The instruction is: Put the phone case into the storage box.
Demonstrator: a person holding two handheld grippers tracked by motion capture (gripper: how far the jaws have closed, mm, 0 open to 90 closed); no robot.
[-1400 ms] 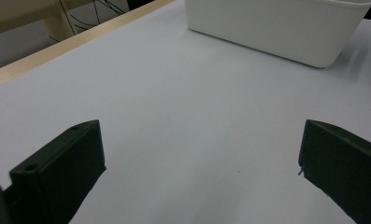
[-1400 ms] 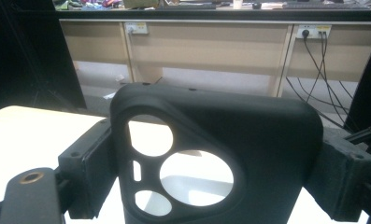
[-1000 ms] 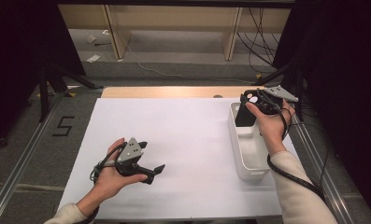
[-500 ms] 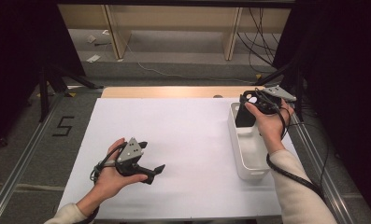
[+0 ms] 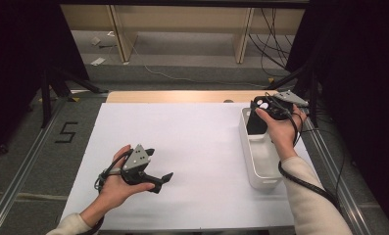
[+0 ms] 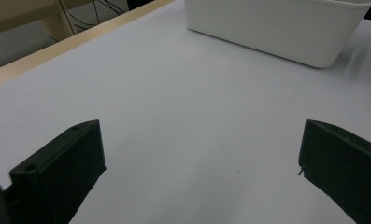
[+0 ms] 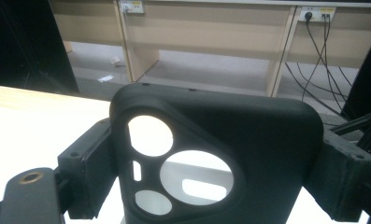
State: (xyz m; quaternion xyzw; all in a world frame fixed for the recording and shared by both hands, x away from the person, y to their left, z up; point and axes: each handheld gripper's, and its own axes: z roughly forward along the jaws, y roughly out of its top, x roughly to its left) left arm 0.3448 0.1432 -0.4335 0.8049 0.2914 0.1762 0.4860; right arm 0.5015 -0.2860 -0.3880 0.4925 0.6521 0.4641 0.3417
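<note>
A black phone case with round camera cut-outs stands upright between the jaws of my right gripper, which is shut on its two sides. In the high view the right gripper holds the phone case over the far end of a white bin at the table's right. My left gripper rests low over the white table sheet at the near left, jaws wide open with nothing between them. The left gripper view looks between that gripper's spread jaws toward the bin.
A wooden strip runs along the table's far edge. Metal rails flank the table. Beyond it are wooden shelf legs and loose cables on the floor. A "5" mark lies left of the sheet.
</note>
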